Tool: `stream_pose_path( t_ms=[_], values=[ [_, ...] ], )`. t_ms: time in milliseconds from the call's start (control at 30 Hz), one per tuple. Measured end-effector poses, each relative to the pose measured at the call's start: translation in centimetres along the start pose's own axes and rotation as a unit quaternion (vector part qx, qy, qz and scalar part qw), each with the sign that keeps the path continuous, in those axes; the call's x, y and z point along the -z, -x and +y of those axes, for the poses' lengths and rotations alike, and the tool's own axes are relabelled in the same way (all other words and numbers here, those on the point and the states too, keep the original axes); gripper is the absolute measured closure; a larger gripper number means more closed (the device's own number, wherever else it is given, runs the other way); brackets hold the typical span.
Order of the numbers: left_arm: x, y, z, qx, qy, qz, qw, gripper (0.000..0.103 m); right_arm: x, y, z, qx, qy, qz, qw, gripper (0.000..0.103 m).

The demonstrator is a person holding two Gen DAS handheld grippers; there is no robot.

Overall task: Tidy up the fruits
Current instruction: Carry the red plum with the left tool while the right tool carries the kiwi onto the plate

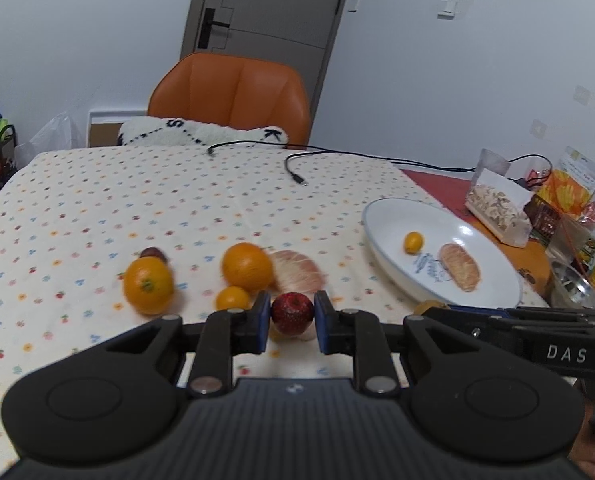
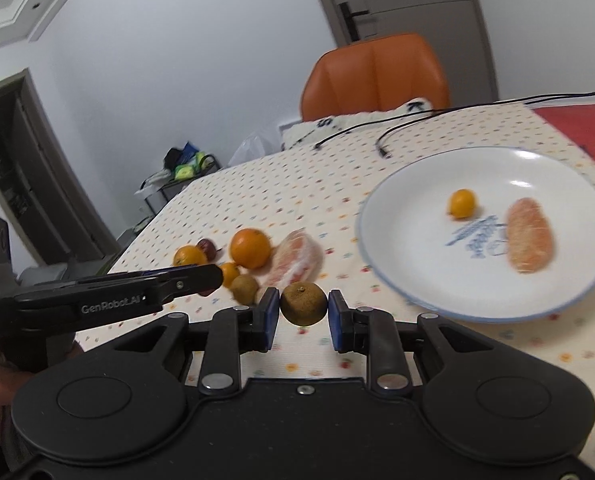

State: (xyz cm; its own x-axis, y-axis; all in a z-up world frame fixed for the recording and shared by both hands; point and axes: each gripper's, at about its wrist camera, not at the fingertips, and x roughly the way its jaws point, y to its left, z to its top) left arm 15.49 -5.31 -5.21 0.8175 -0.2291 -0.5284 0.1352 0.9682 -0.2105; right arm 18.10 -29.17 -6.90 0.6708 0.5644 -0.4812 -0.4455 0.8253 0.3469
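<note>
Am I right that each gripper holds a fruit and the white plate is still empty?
Not quite. The left gripper does hold a strawberry and the right gripper a brown fruit, but the white plate is not empty: the right wrist view shows a kumquat and a peeled citrus segment on it.

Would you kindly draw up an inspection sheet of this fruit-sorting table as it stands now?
Surface: table under a dotted tablecloth.
Job's things: white plate holds a small orange fruit and a peeled citrus segment; two oranges, another peeled segment, a small orange fruit and a dark red fruit lie on the cloth.
Clutter: snack packets, metal bowl.
Grippers: left tool shut on a red fruit; right tool shut on a brown fruit.
Cables: two black cables at the far edge.
Surroundings: orange chair, door.
</note>
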Motion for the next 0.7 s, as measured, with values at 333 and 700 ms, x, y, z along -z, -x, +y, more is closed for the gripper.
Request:
stream_pose_path(
  t_ms=[333,700],
  values=[
    [-0.3,-0.3,-3.9,0.024,-0.018,-0.007,0.9995,0.082,-0.2,3.4,-3.2,0.036,-0.017,-0.030,0.999,0.078],
    [-0.5,-1.3,-7.3,0.044,-0.037,-0.006,0.9983,0.082,-0.2,5.8,-6.5,0.065,-0.044,-0.056,0.995,0.078]
  ],
)
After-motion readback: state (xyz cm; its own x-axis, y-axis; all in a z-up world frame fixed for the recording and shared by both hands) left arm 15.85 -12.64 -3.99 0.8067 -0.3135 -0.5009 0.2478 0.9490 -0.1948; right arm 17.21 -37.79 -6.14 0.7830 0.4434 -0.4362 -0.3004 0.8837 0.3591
